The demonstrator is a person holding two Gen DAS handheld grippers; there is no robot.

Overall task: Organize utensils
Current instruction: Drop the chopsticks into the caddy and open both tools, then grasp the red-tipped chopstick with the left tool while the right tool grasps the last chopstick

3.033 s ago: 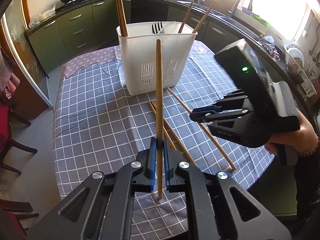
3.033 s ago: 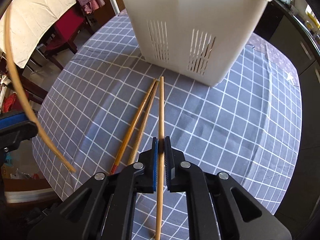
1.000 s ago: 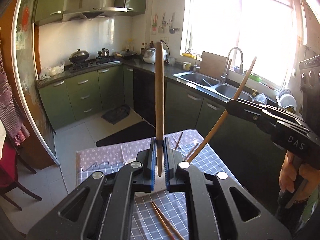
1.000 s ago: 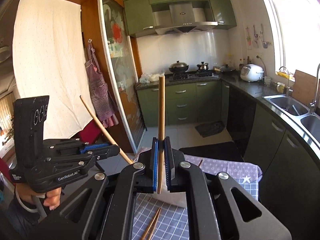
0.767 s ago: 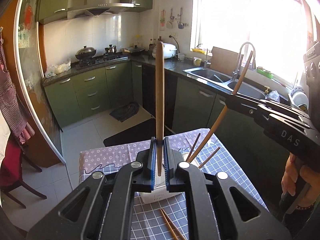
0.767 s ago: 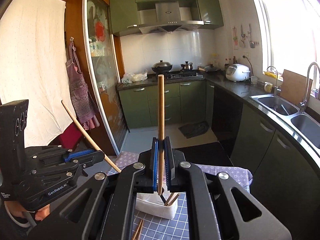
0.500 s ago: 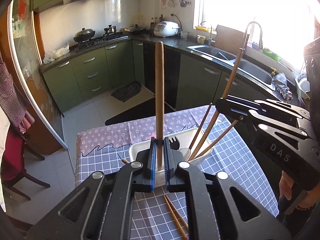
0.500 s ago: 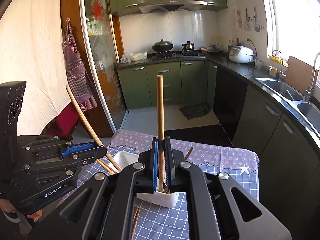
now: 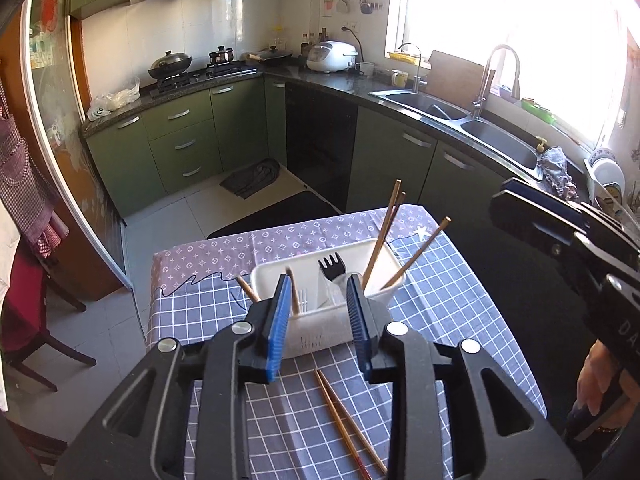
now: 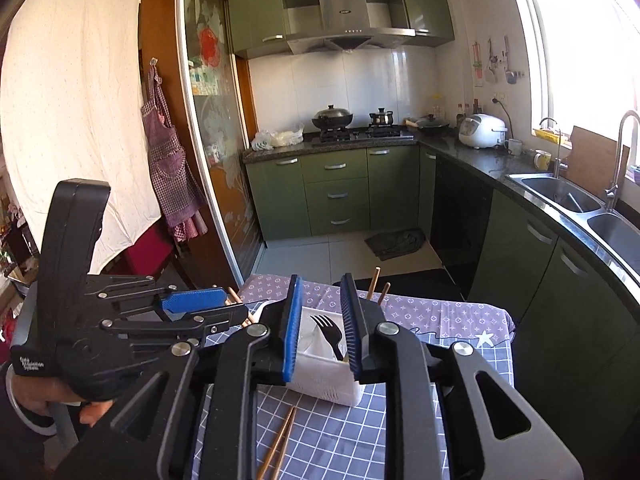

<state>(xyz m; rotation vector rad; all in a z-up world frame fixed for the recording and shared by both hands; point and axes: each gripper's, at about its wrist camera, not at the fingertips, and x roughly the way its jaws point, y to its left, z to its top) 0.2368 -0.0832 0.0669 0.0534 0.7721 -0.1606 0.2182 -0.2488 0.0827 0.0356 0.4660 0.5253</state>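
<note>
Left claw: the left claw (image 9: 320, 320) hangs above the worktop with its jaws spread wide and nothing between them; the blue pads frame the caddy below.
Right claw: the right claw (image 10: 322, 330) is likewise released and empty, held high over the same spot, with the fork showing in its gap.
Loose pair: two chopsticks (image 9: 348, 416) lie on the checked cloth (image 9: 460, 320) just near of the caddy, almost side by side, their near ends slightly splayed. In my judgement these are what is left to tidy.
Caddy: the white caddy (image 9: 316, 336) stands upright farther back on the worktop, apart from the loose pair. A black fork (image 9: 332, 268) sits in its middle part, three sticks (image 9: 384, 236) lean out of the right compartment, and more stand at the left end (image 9: 291, 290).
Step in hand: both claws look done with a drop, so the next fetch is likely the loose pair.
Doing it well: come down tilted towards the cloth, line the pads across a stick rather than along it, and grip nearer the thick end so it hangs steady.
One each: since the sticks lie so close together, taking one per claw avoids a pinch that rolls its neighbour away.
Placing: lift well clear of the rim, aim for a chopstick compartment, not the fork's, and let go only once the tip is inside.
</note>
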